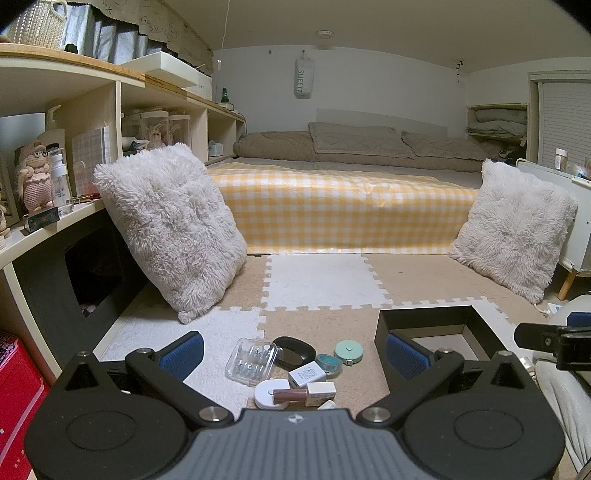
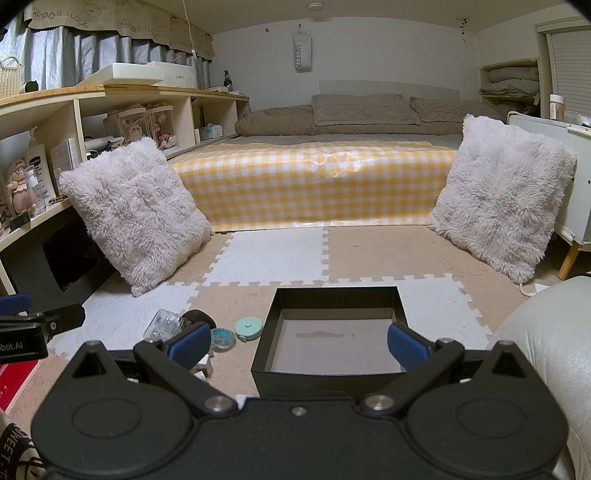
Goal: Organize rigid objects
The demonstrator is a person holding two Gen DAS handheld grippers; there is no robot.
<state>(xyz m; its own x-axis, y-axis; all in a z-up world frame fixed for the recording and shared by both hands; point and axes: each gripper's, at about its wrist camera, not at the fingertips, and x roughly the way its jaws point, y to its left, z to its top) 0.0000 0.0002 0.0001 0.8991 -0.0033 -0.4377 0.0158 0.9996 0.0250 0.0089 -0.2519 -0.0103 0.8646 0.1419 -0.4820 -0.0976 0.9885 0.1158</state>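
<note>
Both tools, left tool (image 1: 293, 350) and right tool (image 2: 295, 341), gape apart, holding nothing. Small items, clear plastic case (image 1: 251, 360) among them, crowd the floor mat left of empty black box (image 2: 332, 354). Risk: a grab nudges neighbours.

Hanging white bag (image 2: 302, 51), wall at 12 o'clock: "SWEETZ", running down the bag, plain in both views
Curtain valance (image 2: 122, 20), 10 to 11 o'clock in the right wrist view: "GOOD LUCK" repeated along it beside small drawn faces
Left gripper body (image 2: 22, 341), 9 o'clock edge of the right wrist view: "bot.AI", the start cut off
Fabric (image 2: 16, 443), 8 o'clock corner of the right wrist view: "SWEET", partly cut
Lotion pump bottle (image 2: 37, 164), shelf at 9 o'clock: dark label, too small to read
Small white boxes (image 1: 307, 373), mat at 6 o'clock in the left wrist view: print too small to read
</note>
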